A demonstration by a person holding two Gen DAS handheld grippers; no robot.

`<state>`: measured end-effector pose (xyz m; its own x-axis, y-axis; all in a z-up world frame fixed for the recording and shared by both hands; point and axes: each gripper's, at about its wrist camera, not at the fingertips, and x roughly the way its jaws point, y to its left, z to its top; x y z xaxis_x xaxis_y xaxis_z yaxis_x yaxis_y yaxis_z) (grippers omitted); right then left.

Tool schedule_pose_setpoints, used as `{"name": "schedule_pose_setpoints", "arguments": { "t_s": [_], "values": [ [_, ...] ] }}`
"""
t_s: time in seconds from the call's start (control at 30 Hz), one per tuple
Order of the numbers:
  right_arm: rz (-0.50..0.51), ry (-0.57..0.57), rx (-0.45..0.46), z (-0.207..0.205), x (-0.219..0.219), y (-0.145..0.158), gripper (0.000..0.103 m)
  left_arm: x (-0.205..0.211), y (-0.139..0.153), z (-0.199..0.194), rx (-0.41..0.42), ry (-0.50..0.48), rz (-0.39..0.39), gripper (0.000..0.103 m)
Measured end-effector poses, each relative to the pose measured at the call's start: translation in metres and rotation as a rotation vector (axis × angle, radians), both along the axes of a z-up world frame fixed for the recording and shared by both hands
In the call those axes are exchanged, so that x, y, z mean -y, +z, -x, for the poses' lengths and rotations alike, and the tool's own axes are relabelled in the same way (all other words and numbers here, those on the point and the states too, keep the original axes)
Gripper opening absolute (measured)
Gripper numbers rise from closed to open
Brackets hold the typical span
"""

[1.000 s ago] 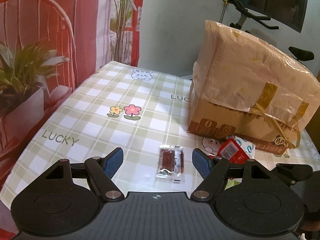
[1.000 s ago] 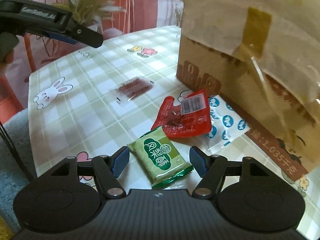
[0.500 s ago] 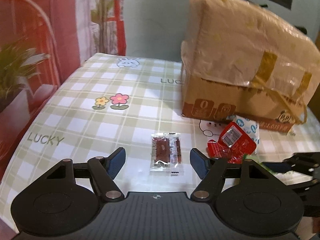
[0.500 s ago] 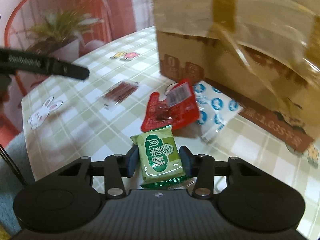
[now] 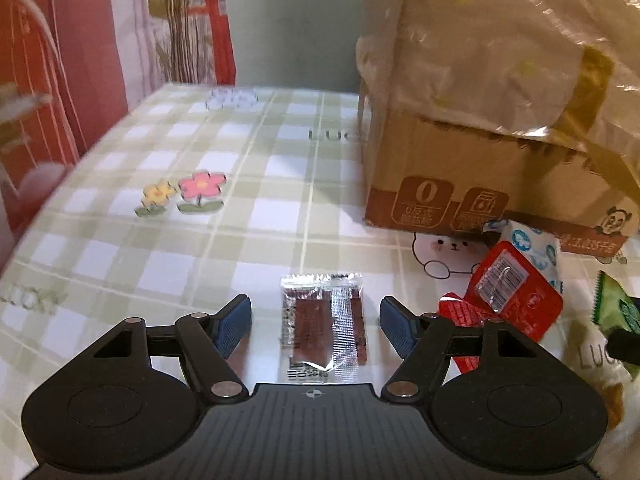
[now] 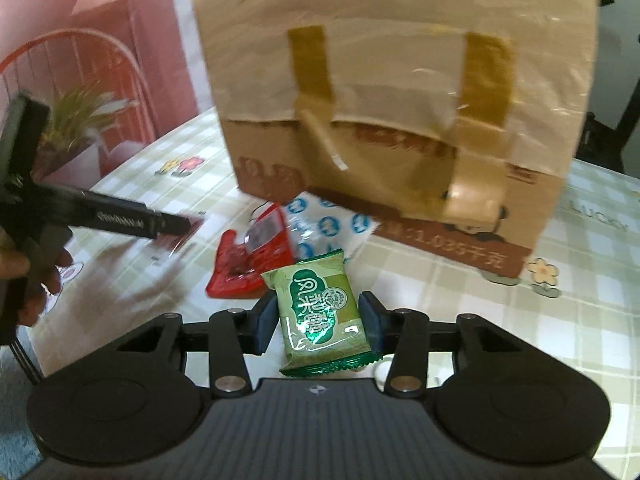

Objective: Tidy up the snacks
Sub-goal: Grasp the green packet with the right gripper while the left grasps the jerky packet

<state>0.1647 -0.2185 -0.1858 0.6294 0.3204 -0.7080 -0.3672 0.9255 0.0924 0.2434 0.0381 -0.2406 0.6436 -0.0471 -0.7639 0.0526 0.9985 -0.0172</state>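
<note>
Right tool (image 6: 318, 322) gripping green snack (image 6: 322, 312) above desk (image 6: 440, 280), left tool (image 5: 316, 326) open around brown packet (image 5: 324, 326), box (image 6: 400, 120) behind

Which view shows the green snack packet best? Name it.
The right wrist view: the green snack packet sits whole and centred, clamped between the right gripper jaws, its label facing the camera. The left wrist view catches only a sliver at the right edge.

Snack packets (image 5: 516, 292) on table (image 5: 264, 216), before box (image 5: 480, 184)
</note>
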Motion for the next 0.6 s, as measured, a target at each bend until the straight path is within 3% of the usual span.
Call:
{"name": "schedule_pose_setpoints", "arguments": {
  "t_s": [0.1, 0.17, 0.3, 0.6],
  "values": [
    [0.023, -0.003, 0.017, 0.003, 0.003, 0.002, 0.046, 0.008, -0.002, 0.001, 0.031, -0.015, -0.049, 0.076],
    [0.021, -0.005, 0.015, 0.005, 0.006, 0.002, 0.046, 0.006, -0.003, 0.001, 0.03, -0.001, -0.043, 0.082],
    [0.009, -0.018, 0.011, 0.007, 0.01, 0.002, 0.046, -0.002, -0.008, -0.003, 0.004, 0.048, -0.037, 0.103],
    [-0.011, -0.02, 0.012, 0.007, 0.013, 0.003, 0.046, -0.003, -0.003, -0.003, -0.028, 0.028, -0.037, 0.101]
  ]
}}
